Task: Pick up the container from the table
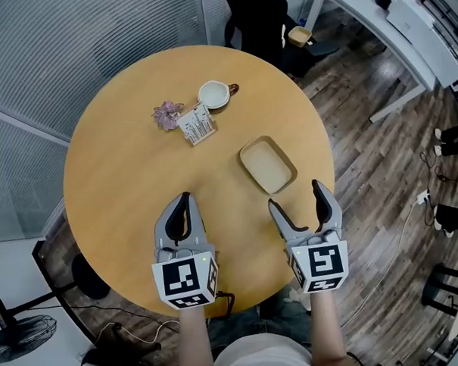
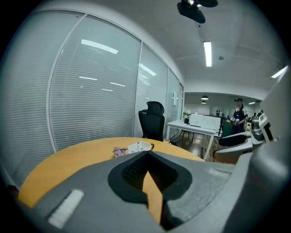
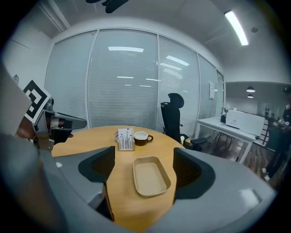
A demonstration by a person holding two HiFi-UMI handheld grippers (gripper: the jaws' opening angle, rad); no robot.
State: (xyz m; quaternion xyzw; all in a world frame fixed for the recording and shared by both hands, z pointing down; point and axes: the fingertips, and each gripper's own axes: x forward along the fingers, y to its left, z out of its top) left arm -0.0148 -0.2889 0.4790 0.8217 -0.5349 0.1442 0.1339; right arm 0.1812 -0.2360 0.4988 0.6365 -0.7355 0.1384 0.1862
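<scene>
The container (image 1: 268,165), a shallow beige rectangular tray, lies empty on the round wooden table (image 1: 123,174), right of centre. My right gripper (image 1: 296,198) hovers just short of its near end, open, with nothing between the fingers. In the right gripper view the container (image 3: 151,176) sits on the tabletop ahead, in line with the gap between the two jaws. My left gripper (image 1: 185,199) is over the table's near middle, left of the container and apart from it, shut on nothing. In the left gripper view only a thin sliver of table shows between its fingertips (image 2: 136,170).
At the far side of the table stand a white-lined cup (image 1: 215,94), a small printed box (image 1: 196,127) and a purple flower (image 1: 168,114). A black office chair (image 1: 259,20) stands beyond the table. The table edge is close under both grippers. A white desk (image 1: 394,34) is at the right.
</scene>
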